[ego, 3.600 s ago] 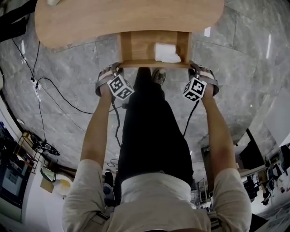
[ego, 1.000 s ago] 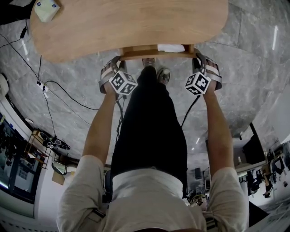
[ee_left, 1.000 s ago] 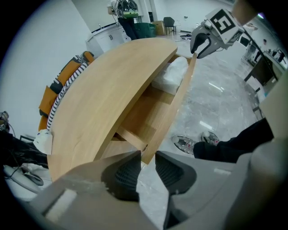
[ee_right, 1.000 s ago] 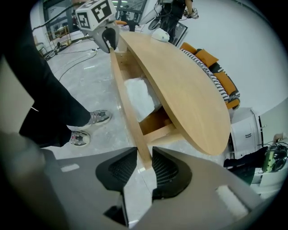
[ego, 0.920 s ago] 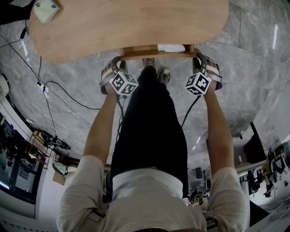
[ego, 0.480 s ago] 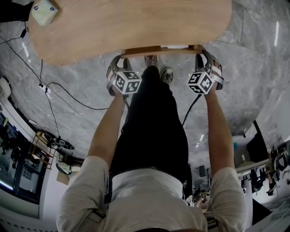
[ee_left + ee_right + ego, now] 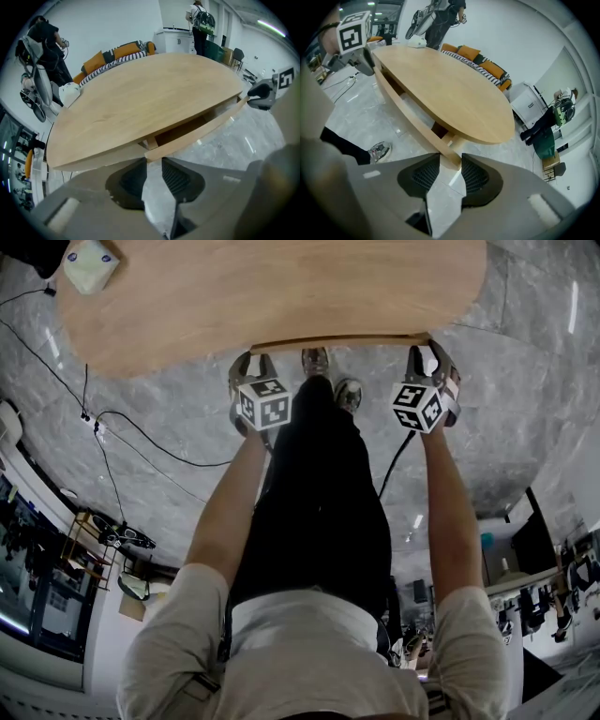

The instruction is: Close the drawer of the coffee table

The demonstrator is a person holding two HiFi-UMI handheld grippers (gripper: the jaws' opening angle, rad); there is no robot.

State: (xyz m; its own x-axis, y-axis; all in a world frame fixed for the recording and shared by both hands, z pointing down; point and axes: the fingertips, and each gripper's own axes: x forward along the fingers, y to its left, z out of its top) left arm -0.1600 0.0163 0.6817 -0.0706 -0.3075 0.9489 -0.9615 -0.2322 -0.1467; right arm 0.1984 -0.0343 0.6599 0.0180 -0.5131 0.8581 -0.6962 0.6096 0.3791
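coffee table [image 7: 281,287], drawer [image 7: 337,339] nearly shut — left gripper [image 7: 251,362], right gripper [image 7: 427,356] flanking

Grey marble floor [image 7: 525,427], black cables [image 7: 141,442], white walls [image 7: 117,18], striped sofa [image 7: 123,58] with orange cushions [image 7: 125,49].

One coffee table [image 7: 281,287], one drawer [image 7: 337,340], two grippers, left gripper [image 7: 253,360] and right gripper [image 7: 429,357], one pale box [image 7: 91,263] far left

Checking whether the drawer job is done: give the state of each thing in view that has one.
drawer: almost shut, with a slim gap showing under the tabletop.
left tool: jaws apart, the drawer's end at their tips.
right tool: jaws have just been opening, the drawer's end between them, apparently not clamped.
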